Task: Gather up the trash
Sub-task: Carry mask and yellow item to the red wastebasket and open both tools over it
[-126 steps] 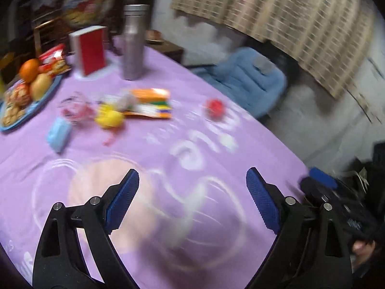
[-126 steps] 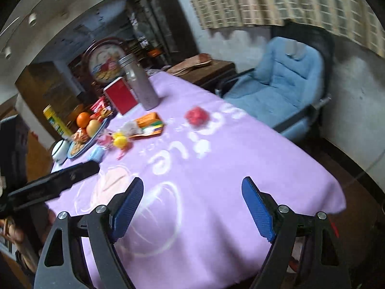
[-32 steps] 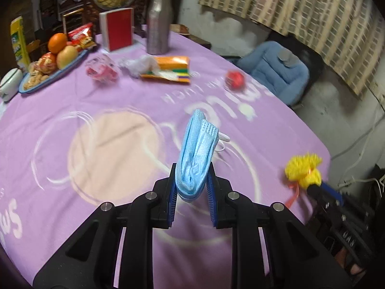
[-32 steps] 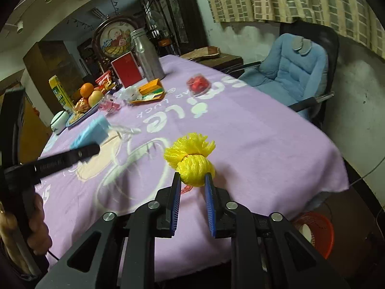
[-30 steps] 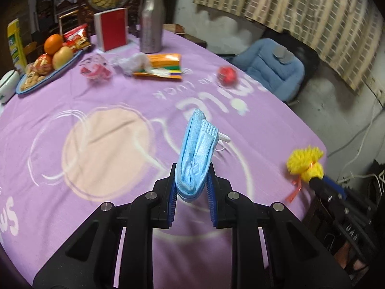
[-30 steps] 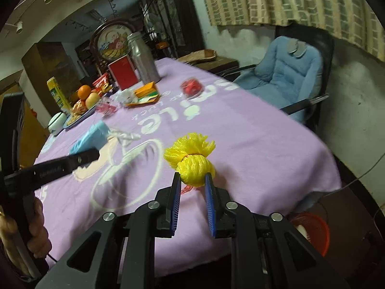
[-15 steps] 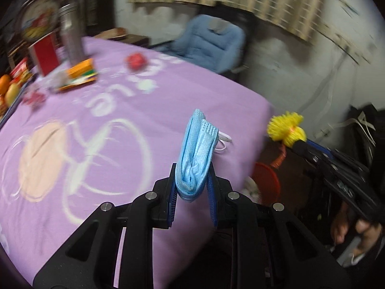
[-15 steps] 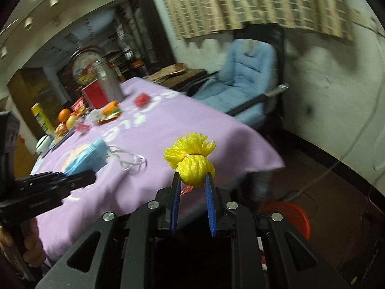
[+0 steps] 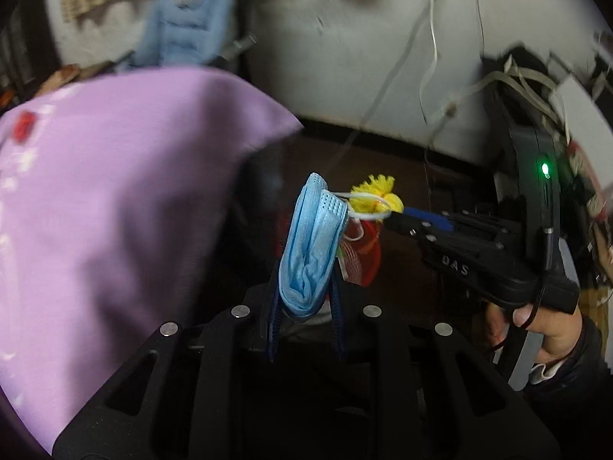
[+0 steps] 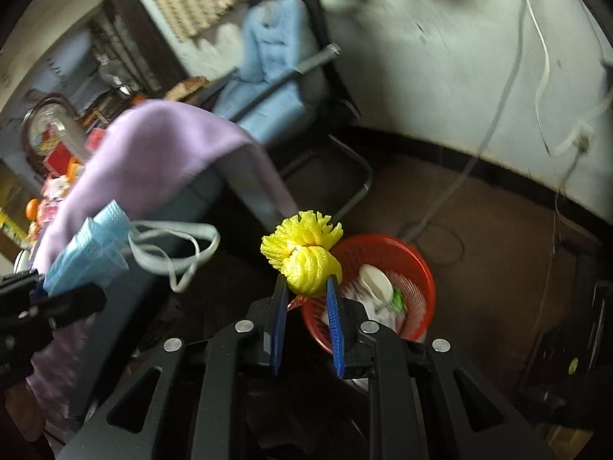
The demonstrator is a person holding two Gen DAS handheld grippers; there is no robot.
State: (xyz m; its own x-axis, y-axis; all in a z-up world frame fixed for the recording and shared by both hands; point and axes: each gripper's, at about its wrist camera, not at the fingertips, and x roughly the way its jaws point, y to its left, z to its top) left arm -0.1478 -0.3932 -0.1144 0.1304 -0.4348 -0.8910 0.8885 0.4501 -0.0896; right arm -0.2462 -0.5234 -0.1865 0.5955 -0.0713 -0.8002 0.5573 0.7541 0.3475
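Here, left hand-held gripper [image 9: 305, 299] opening around mask [image 9: 310, 245], right hand-held gripper [image 10: 305, 299] pinching yellow net [image 10: 306, 257], seemingly above basket rim [image 10: 425, 268].

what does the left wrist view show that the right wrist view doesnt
Only the left wrist view shows the person's right hand on the handle of the right gripper and a green indicator light on it.

Only the right wrist view shows inside the red plastic mesh basket on the floor, with white trash already in it, plus the plate of fruit far back on the table.

Both show the folded blue face mask between the opening jaws of the left gripper, the yellow foam net ball, the purple tablecloth and the blue padded chair.
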